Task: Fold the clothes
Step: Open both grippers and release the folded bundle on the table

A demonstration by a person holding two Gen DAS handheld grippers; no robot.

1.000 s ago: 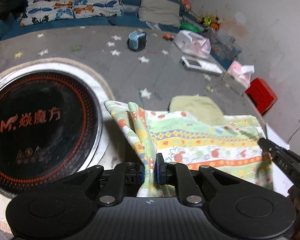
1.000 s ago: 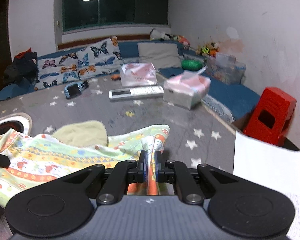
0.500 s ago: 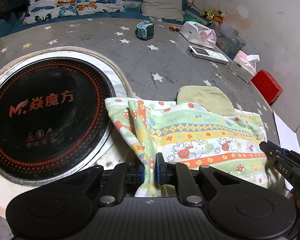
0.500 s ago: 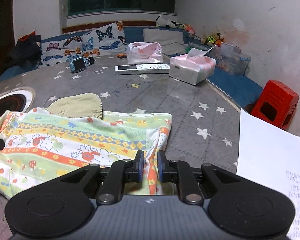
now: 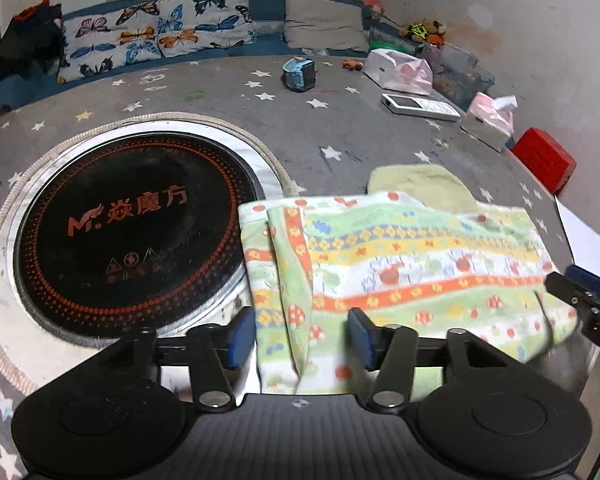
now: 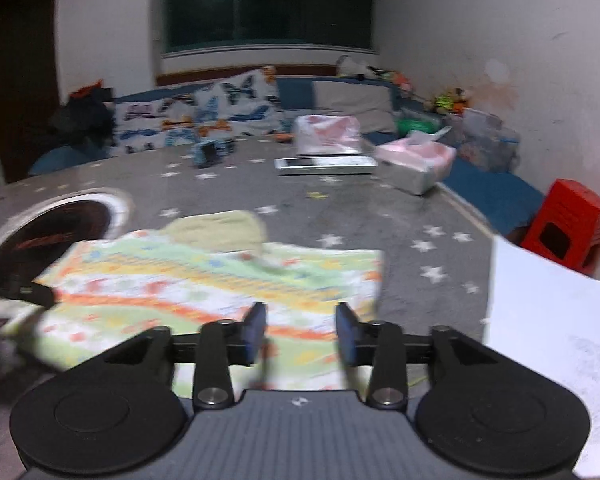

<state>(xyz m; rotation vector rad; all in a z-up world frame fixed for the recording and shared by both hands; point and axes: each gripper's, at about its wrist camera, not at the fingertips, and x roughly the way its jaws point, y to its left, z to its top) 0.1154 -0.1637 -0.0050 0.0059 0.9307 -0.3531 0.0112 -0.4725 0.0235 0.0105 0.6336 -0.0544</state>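
Now the patterned garment [image 5: 400, 264] is being let go — the jaws of the left gripper [image 5: 302, 338] and of the right gripper [image 6: 302, 334] have just been opening, and the near edge, pinched a second ago, is lying loose between them on the starred table cover [image 5: 220, 112]. This fold is being judged as laid down.

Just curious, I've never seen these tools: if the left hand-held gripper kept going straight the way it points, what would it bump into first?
Most likely the patterned cloth lying right ahead of the left hand-held gripper, whose jaws have just opened off it; depth is hard to judge.
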